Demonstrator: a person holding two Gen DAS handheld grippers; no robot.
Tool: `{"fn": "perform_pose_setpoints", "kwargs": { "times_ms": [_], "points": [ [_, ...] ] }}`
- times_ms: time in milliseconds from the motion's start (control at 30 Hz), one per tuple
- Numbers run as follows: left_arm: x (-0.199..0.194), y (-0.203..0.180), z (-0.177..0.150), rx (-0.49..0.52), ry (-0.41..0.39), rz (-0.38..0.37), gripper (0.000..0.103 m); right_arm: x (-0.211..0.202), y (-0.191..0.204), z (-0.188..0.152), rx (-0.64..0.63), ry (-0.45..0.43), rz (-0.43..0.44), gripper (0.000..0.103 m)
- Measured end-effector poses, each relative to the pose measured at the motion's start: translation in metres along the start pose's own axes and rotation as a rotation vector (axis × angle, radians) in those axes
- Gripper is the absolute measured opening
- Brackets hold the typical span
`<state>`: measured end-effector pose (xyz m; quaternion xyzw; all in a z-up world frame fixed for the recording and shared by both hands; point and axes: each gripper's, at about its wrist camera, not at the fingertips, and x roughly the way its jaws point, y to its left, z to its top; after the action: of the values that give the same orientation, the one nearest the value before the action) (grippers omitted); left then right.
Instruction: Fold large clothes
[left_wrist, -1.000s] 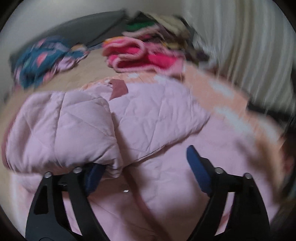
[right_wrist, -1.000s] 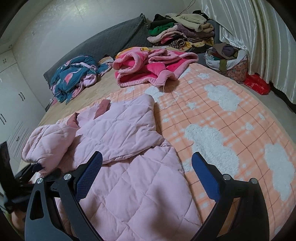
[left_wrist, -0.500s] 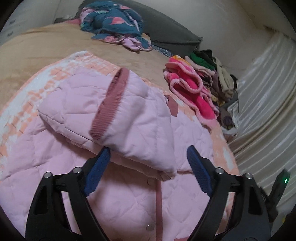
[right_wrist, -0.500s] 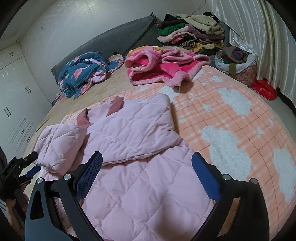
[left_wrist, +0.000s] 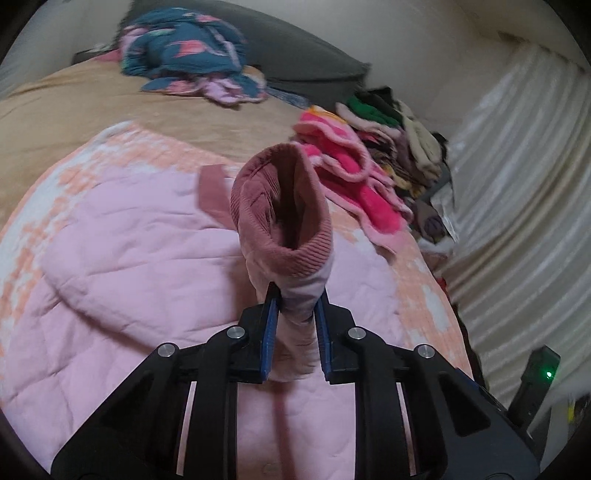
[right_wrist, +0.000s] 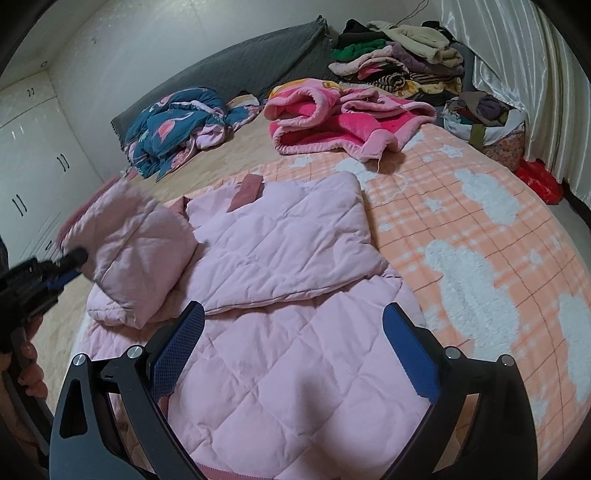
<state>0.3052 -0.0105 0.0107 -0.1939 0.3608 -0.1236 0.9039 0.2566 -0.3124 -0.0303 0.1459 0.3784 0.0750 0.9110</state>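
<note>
We have the pink quilted jacket (right_wrist: 295, 332) spread on the bed (right_wrist: 480, 229), one sleeve already folded across its chest. Our left gripper (left_wrist: 293, 306) has just closed its fingers on the other sleeve (left_wrist: 284, 236) near its cuff; our right gripper (right_wrist: 291, 332) hovers open. The body remains unfolded. A bag (right_wrist: 487, 122) beside the bed holds clothes.

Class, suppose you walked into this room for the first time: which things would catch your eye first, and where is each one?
First, the pale pink quilted jacket spread on the orange checked blanket with white clouds. Its ribbed dusty-rose sleeve cuff stands up in the left gripper, whose jaws have just closed on the sleeve. Farther up the bed lies a crumpled bright pink fleece robe.
</note>
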Motion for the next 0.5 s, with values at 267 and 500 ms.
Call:
{"fn": "perform_pose_setpoints", "kwargs": {
  "times_ms": [267, 500],
  "points": [
    [0.031, -0.051, -0.014, 0.164, 0.124, -0.058, 0.036, 0.001, -0.011, -0.002, 0.025, 0.007, -0.013, 0.097],
    [0.047, -0.069, -0.034, 0.246, 0.221, -0.095, 0.067, -0.001, -0.029, -0.003, 0.07, 0.005, -0.032, 0.097]
  ]
}}
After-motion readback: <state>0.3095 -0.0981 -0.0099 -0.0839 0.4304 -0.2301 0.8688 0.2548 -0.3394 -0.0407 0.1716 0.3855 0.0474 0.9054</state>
